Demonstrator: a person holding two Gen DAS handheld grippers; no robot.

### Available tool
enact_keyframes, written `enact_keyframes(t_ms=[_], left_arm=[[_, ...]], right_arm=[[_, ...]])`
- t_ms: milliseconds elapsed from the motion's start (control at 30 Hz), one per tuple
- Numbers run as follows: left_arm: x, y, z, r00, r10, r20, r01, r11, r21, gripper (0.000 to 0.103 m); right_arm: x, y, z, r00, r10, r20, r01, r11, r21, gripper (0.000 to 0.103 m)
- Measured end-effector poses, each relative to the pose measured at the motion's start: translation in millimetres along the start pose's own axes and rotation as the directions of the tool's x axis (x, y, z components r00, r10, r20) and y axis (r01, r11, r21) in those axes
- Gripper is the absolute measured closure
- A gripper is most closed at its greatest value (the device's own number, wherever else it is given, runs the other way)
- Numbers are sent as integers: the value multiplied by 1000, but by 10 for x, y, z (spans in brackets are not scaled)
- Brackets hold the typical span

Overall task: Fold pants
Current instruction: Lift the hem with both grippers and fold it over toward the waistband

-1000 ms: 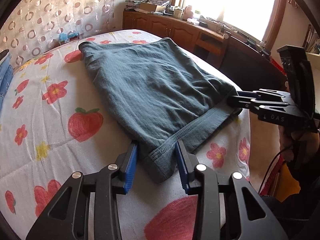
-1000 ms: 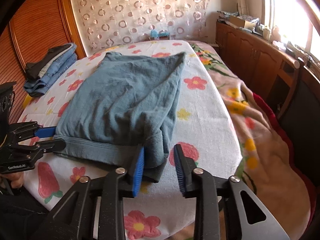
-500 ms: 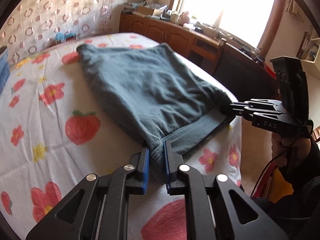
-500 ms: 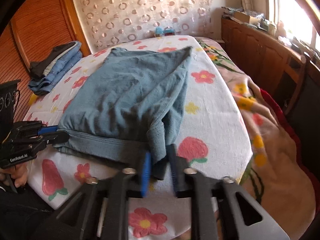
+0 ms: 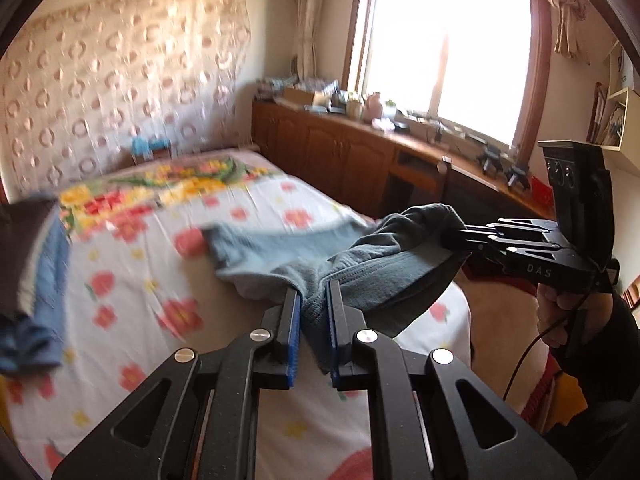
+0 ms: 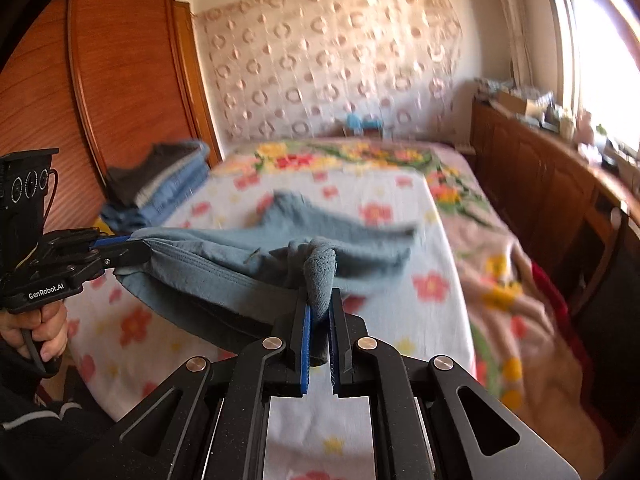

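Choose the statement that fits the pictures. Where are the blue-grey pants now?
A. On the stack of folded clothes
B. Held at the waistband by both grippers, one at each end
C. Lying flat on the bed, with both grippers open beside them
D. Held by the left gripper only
B: the left gripper and the right gripper each pinch one end of the pants waistband, raised above the bed.

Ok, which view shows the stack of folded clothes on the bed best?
The right wrist view: the stack of folded clothes sits whole at the far left side of the bed, dark layers over blue ones, though blurred. The left wrist view catches only its cropped, blurred end at the left edge.
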State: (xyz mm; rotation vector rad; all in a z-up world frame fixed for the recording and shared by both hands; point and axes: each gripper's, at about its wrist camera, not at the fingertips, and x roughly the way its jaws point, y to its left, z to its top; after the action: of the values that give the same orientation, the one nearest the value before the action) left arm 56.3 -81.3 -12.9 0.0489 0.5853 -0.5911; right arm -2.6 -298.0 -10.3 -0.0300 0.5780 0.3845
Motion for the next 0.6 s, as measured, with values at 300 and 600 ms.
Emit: enact_keyframes(t_ms=[300,600], left_arm=[[-315,162,252,993,67,102,-69,998,12,91],[-256,539,282,985,126,116,-123,992,-29,91]], right_arm=[[-245,225,319,994,29,103,-23,998,-60,96],[120,261,429,992,74,102,-64,993,-102,96]])
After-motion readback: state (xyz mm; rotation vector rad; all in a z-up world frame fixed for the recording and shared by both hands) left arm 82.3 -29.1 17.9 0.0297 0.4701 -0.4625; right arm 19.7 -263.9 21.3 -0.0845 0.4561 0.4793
